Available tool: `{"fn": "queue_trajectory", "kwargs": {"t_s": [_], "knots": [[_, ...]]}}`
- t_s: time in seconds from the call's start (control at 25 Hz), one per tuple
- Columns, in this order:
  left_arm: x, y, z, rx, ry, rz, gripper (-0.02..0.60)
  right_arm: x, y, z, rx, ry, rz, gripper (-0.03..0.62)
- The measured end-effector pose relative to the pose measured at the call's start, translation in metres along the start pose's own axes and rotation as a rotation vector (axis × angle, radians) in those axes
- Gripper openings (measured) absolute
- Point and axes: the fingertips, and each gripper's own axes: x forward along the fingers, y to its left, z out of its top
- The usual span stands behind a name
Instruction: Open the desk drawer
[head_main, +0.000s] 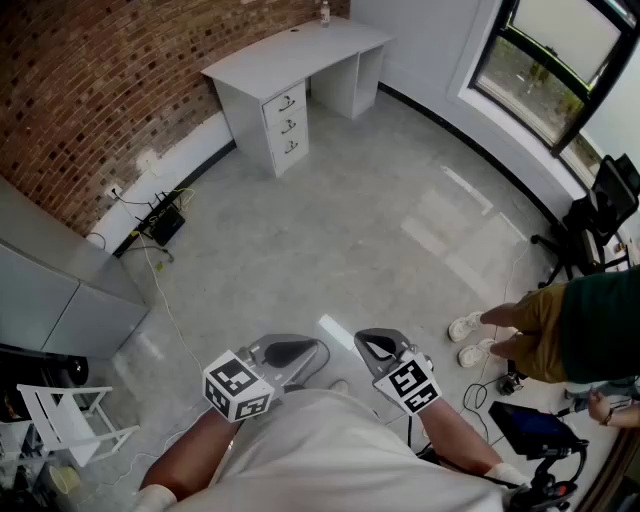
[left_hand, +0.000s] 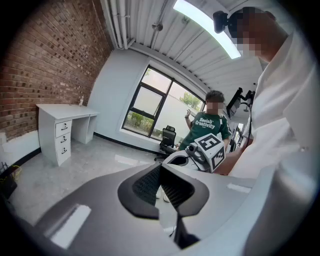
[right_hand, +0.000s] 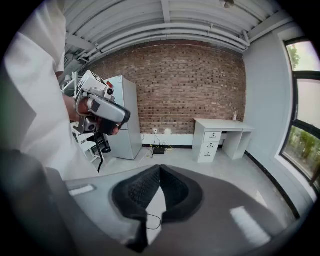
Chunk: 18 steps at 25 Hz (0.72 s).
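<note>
Head view: left hand-held gripper (head_main: 290, 353) and right hand-held gripper (head_main: 380, 347) both closed, nothing between jaws, well apart from the far table (head_main: 300, 55), its three drawers (head_main: 287, 125) shut.

The left gripper (head_main: 288, 352) and right gripper (head_main: 378, 346) are hovering side by side, each one's jaws pressing together on nothing. The forearms (head_main: 185, 455) are angling inward behind them.

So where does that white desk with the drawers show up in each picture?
Head view: desk at top centre, against the brick wall.
Left gripper view: desk at far left, mid-height.
Right gripper view: desk right of centre, mid-height.
Shared landmark: the brick wall behind it.
</note>
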Motion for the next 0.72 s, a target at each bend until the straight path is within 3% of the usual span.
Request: {"fn": "queue_trajectory", "kwargs": {"t_s": [0.36, 0.72], "knots": [[-0.076, 0.057, -0.005, -0.032, -0.015, -0.02, 0.006, 0.059, 0.035, 0.057, 0.018, 0.026, -0.006, 0.003], [-0.074, 0.13, -0.012, -0.094, -0.002, -0.028, 0.006, 0.123, 0.018, 0.068, 0.087, 0.079, 0.046, 0.003]]}}
